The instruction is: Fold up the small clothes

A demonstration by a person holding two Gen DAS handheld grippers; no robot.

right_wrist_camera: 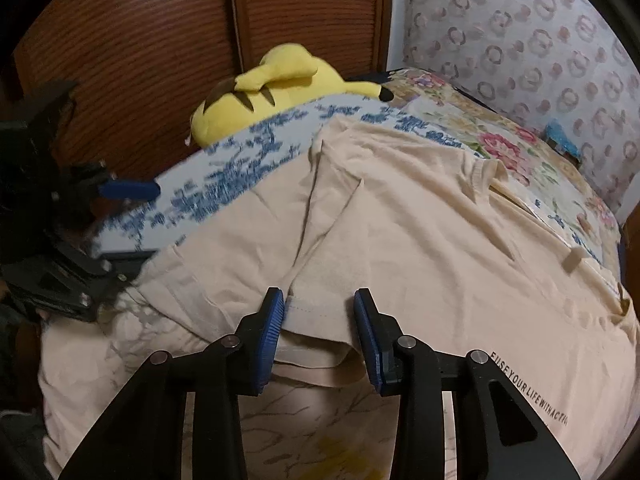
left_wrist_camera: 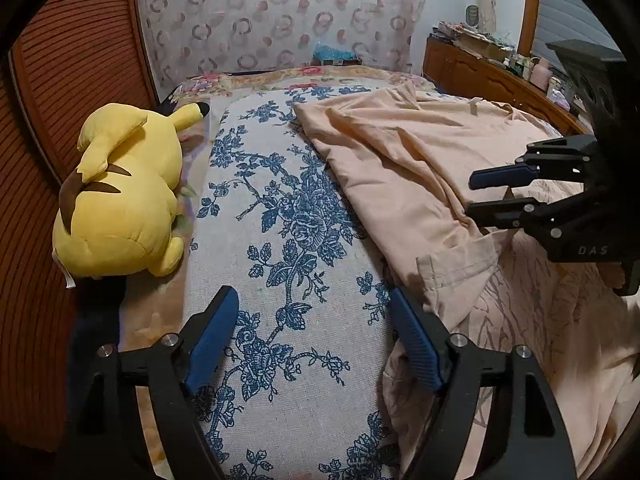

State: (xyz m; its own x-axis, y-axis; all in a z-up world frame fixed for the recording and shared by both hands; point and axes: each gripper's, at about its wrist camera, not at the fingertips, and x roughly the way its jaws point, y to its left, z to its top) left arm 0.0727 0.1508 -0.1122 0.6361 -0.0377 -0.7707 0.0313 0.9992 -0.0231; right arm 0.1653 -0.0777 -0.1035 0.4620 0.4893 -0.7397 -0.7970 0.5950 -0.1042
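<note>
- Left gripper (left_wrist_camera: 312, 336) stands wide open over the blue-flowered cloth (left_wrist_camera: 280, 208), holding nothing.
- Right gripper (right_wrist_camera: 319, 334), partly open, straddles the beige T-shirt (right_wrist_camera: 400, 220) hem; pads apparently not pressing.

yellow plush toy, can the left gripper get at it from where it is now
Probably yes: the left gripper stands open over the blue floral cloth, and nothing lies between it and the yellow plush toy beside that cloth.

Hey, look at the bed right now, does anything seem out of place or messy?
Yes. The beige T-shirt is not flat: it lies rumpled, with creases across it and its hem bunched between the right claw pads. A yellow plush toy lies on its side by the wooden panel, unrelated to the folding.
</note>
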